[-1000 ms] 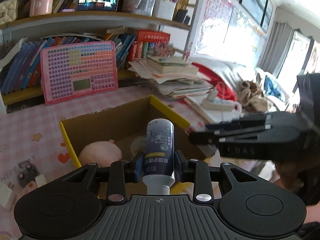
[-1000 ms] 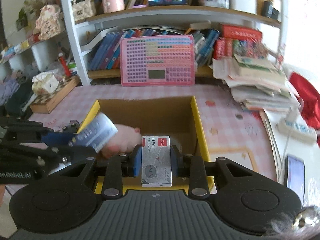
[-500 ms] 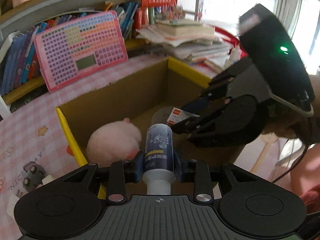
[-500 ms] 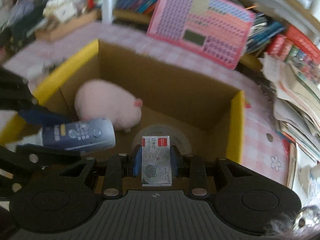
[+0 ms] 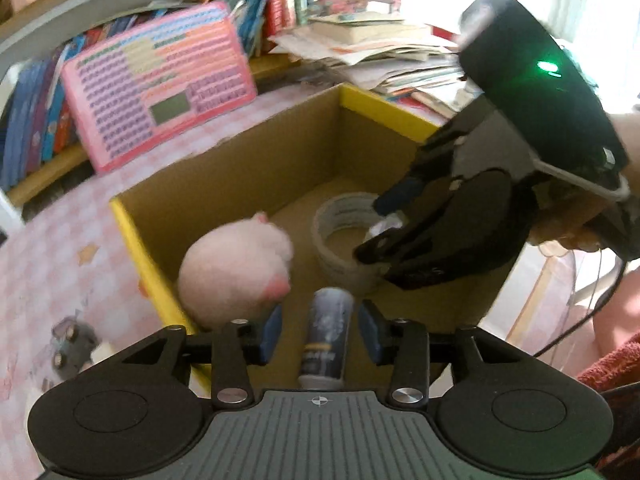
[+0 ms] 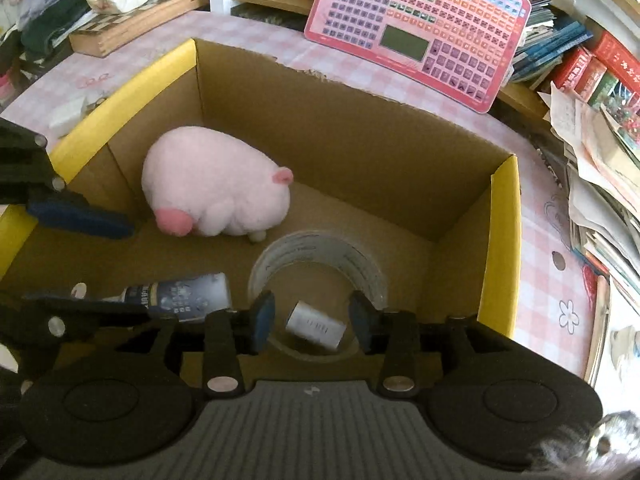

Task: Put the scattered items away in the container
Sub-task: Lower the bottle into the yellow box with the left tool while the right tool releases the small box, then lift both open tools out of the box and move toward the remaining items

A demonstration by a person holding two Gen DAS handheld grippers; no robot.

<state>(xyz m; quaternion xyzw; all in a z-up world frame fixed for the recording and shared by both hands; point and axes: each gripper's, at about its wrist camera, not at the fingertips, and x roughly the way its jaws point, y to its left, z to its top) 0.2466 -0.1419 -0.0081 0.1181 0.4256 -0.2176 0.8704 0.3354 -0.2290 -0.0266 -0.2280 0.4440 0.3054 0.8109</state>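
Observation:
A yellow-rimmed cardboard box (image 5: 384, 108) (image 6: 506, 240) holds a pink plush pig (image 5: 236, 268) (image 6: 212, 188) and a tape roll (image 5: 344, 232) (image 6: 320, 252). My left gripper (image 5: 320, 332) (image 6: 136, 272) is over the box's near corner and its jaws are opening. The dark blue bottle (image 5: 326, 336) (image 6: 180, 296) lies loose between the pads, which stand clear of it. My right gripper (image 6: 312, 322) (image 5: 370, 232) hangs over the tape roll, its jaws also opening. The small white card box (image 6: 314, 324) sits free between them, inside the roll's ring.
A pink toy keyboard (image 5: 160, 84) (image 6: 420, 28) leans behind the box. Stacked papers and books (image 5: 380, 48) (image 6: 600, 140) lie to its right. A small grey toy car (image 5: 70, 344) rests on the pink checked cloth at left. A wooden case (image 6: 132, 16) is at far left.
Both grippers dipped lower into the box. The left jaws parted and let the bottle go; the right jaws parted and the small card box dropped into the tape roll.

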